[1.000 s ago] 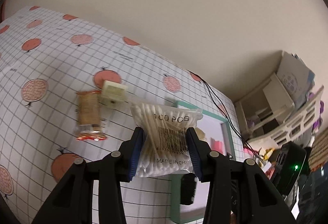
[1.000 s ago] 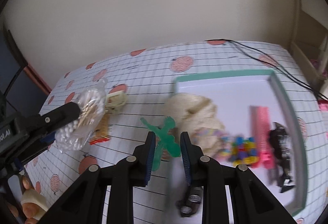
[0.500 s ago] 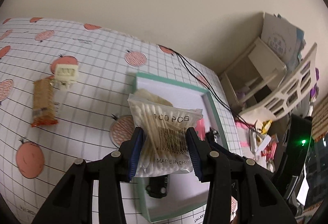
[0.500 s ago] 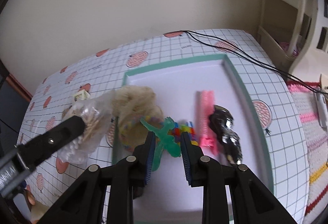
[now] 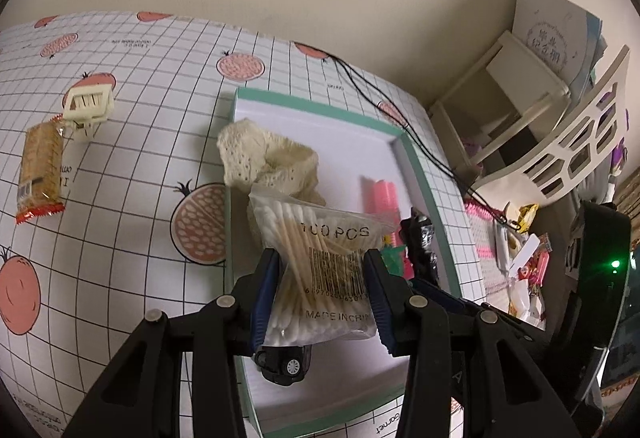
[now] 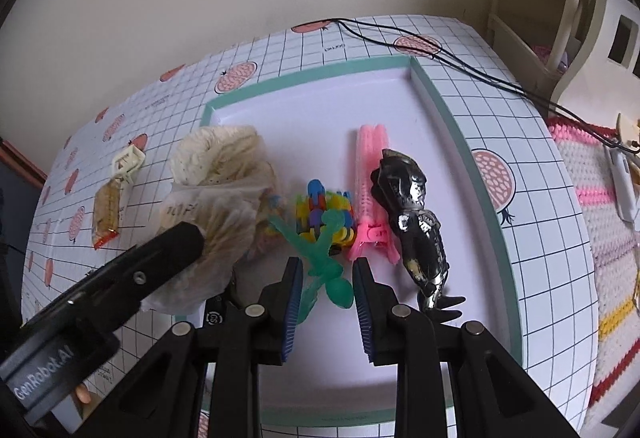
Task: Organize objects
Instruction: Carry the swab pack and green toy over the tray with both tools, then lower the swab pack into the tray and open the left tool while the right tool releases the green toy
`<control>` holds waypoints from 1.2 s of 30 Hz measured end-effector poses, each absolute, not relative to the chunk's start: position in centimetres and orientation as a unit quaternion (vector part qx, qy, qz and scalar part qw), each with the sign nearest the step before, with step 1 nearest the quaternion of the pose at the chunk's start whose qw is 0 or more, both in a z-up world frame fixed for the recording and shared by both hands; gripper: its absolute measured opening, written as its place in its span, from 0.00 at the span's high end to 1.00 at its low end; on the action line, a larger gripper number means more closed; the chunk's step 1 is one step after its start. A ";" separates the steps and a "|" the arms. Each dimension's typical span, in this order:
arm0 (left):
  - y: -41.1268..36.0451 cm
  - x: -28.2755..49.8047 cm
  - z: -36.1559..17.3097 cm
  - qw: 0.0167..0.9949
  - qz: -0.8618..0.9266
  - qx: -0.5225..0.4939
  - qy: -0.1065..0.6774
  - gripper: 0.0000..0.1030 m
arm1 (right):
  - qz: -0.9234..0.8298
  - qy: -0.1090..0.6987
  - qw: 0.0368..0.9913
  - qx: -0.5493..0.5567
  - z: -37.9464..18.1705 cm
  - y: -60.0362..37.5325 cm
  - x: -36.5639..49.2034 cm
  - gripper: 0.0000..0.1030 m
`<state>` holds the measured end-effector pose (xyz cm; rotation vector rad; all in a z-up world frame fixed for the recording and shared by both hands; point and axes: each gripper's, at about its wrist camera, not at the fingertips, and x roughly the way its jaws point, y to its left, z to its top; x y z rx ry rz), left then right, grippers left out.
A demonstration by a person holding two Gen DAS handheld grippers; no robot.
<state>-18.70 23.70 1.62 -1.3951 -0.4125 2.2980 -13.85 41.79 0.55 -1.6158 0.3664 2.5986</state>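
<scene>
The left tongs pinched a bag of cotton swabs above the green-rimmed tray. The right tongs had spread; the green toy figure sat between them over the tray, beside a pink comb.

**Two fisheye views close over the tray**

Each camera rides a hand-held gripper, looking forward along its fingers, tilted down, close above the counter. Both share the green-rimmed tray; the right view also catches the left hand-held gripper.
</scene>
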 end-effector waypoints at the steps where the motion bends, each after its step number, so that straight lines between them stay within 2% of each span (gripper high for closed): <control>1: 23.8 -18.7 1.5 0.209 0.825 -0.503 -0.148 0.56 | 0.842 0.119 0.029 -0.525 0.5 41.8 -13.9 0.73; 16: 23.5 -18.8 2.0 0.214 0.825 -0.501 -0.152 0.56 | 0.841 0.110 0.031 -0.529 0.1 41.5 -13.9 0.72; 18: 23.3 -18.7 2.2 0.214 0.826 -0.499 -0.154 0.56 | 0.844 0.112 0.033 -0.524 0.2 41.6 -13.9 0.69; 20: 23.2 -18.7 2.3 0.214 0.828 -0.495 -0.156 0.56 | 0.846 0.117 0.036 -0.519 0.4 41.8 -13.8 0.62; 36: 20.9 -18.9 3.0 0.177 0.843 -0.478 -0.171 0.56 | 0.870 0.115 0.033 -0.478 2.1 41.3 -13.7 0.61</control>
